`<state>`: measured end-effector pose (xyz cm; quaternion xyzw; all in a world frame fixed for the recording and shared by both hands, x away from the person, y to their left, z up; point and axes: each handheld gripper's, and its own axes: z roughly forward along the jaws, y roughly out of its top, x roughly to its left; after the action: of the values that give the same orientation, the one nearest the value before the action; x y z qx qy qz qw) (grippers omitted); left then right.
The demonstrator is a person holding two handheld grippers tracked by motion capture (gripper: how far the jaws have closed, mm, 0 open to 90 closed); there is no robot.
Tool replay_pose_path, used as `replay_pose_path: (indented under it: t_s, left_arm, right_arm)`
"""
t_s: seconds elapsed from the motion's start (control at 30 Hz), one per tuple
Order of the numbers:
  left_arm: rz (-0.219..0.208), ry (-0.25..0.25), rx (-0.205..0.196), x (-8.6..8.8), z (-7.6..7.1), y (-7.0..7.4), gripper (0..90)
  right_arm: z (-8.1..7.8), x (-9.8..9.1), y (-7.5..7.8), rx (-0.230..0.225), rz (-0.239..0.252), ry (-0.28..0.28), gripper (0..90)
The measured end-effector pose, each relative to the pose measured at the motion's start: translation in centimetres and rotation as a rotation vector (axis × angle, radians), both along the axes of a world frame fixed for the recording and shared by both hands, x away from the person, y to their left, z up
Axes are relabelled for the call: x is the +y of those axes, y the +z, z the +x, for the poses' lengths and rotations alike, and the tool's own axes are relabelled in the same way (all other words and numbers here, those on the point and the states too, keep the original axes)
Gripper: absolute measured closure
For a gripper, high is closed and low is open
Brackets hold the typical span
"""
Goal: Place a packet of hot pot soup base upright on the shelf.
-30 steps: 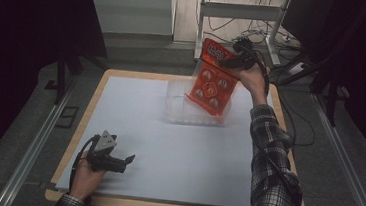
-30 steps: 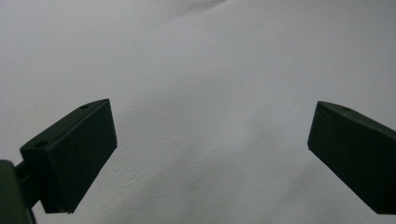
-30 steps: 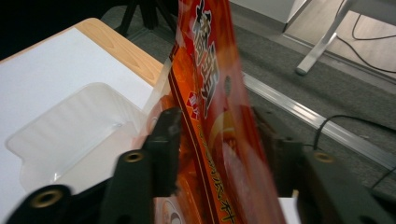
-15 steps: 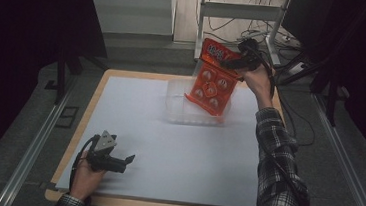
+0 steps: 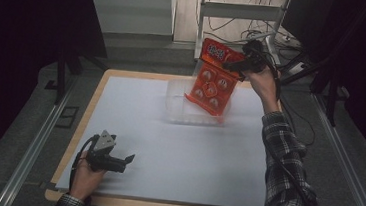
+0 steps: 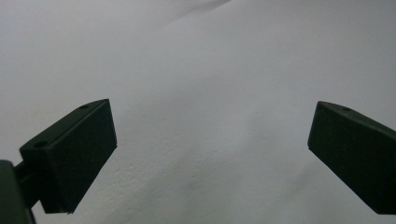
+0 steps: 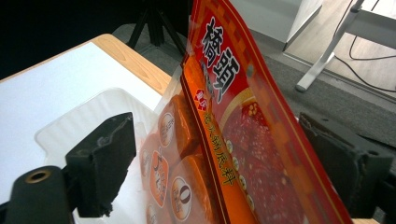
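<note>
Over the clear tray (image 5: 181,105) at the table's far side, the right gripper (image 5: 239,64) has just been opening; the red packet (image 5: 212,80) stands between its parted jaws, seemingly untouched. It should withdraw straight back. The left gripper (image 5: 127,158) rests open.

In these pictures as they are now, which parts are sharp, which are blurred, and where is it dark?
High view: table evenly lit, surroundings dark. Left gripper view: white surface soft, black tongs slightly blurred. Right gripper view: red packet print sharp, with light glare on its film; far floor soft, upper left corner black.

Grey floor (image 5: 140,54), dark surroundings.
</note>
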<state>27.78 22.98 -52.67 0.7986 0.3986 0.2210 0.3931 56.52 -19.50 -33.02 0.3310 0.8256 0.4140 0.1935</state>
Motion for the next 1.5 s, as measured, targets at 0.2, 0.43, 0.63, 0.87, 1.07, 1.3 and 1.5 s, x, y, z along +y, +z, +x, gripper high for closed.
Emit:
replay_pose_path:
  t_s: [0.2,0.43,0.63,0.87,1.07,1.3,1.5]
  left_arm:
    - [0.002,-0.001,0.002,0.0,0.0,0.0,1.0]
    - [0.003,-0.001,0.003,0.0,0.0,0.0,1.0]
    - [-0.004,-0.004,-0.001,-0.1,0.0,0.1,1.0]
    - [-0.014,-0.007,-0.004,-0.1,-0.1,0.1,1.0]
    - [-0.016,-0.011,-0.002,-0.1,-0.1,0.1,1.0]
    - [-0.019,-0.013,0.002,-0.1,-0.1,0.1,1.0]
    - [-0.014,-0.015,0.006,-0.2,-0.1,0.1,1.0]
  right_arm:
    - [-0.8,-0.8,0.3,-0.008,0.006,0.003,10.8]
    - [-1.6,-1.1,0.3,-0.016,-0.005,0.014,9.7]
    - [-2.2,-1.3,0.2,-0.014,0.018,0.021,8.9]
    - [-2.9,-1.8,-0.1,-0.011,0.031,0.021,8.5]
    - [-3.4,-2.1,-0.4,-0.008,0.031,0.024,7.8]
    - [-4.0,-2.5,-0.9,-0.002,0.021,0.021,5.5]
    - [-4.4,-2.9,-1.4,0.005,0.011,0.009,3.0]
